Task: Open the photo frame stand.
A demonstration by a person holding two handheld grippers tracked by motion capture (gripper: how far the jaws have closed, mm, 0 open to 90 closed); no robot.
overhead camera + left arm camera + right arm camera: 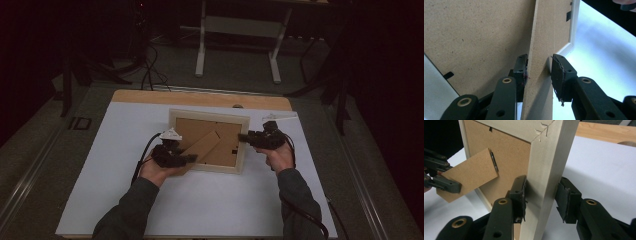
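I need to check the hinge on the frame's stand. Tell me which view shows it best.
The right gripper view: the hinge shows as a dark metal strip joining the stand to the backing. The high view shows the stand without hinge detail; the left gripper view shows the stand's edge between the jaws.

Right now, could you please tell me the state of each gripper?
Left gripper: jaws around the brown fibreboard stand flap; grip cannot be told.
Right gripper: around the pale wooden picture frame; likewise.

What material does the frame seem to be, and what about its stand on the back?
Frame: it looks like pale, unpainted wood with a matte finish; faint grain and a stapled mitre joint show at the corner. Stand: probably brown fibreboard or hardboard, as its surface is flat, speckled and without grain, and the edge looks raw. A small dark hinge, which seems to be metal, joins it to the backing.
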